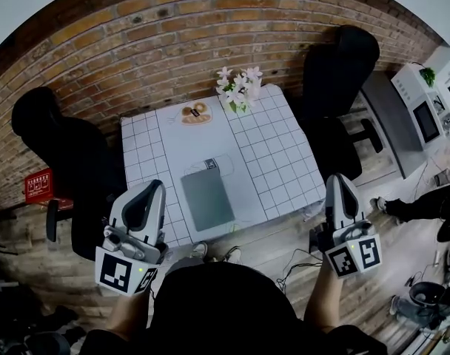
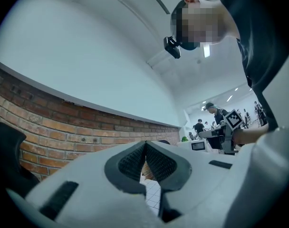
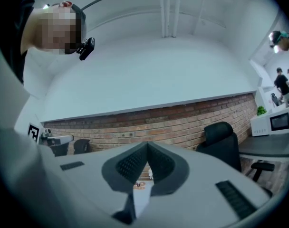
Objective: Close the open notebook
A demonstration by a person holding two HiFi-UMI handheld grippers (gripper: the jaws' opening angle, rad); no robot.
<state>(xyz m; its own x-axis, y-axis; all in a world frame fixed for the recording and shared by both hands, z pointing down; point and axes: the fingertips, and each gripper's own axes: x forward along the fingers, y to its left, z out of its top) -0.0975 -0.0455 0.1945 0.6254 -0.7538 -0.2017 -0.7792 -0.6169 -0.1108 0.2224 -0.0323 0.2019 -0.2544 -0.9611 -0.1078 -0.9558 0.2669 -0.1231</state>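
The notebook (image 1: 207,198) lies flat on the white checked table (image 1: 277,161) near its front edge, showing only a plain grey-green cover. Both grippers are held up off the table, close to the person's body. My left gripper (image 1: 152,187) hangs left of the table's front corner, and its jaws meet at the tips with nothing between them (image 2: 145,144). To the right of the table, my right gripper (image 1: 342,180) is also shut and empty (image 3: 147,146). Both gripper views look at the brick wall and ceiling, with only a sliver of table below the jaws.
A small dark object (image 1: 210,165) sits at the notebook's far edge. White flowers (image 1: 238,87) and a small orange-patterned dish (image 1: 197,113) stand at the table's back. Black office chairs (image 1: 336,72) (image 1: 62,154) flank the table. A desk with a microwave (image 1: 425,120) is at the right.
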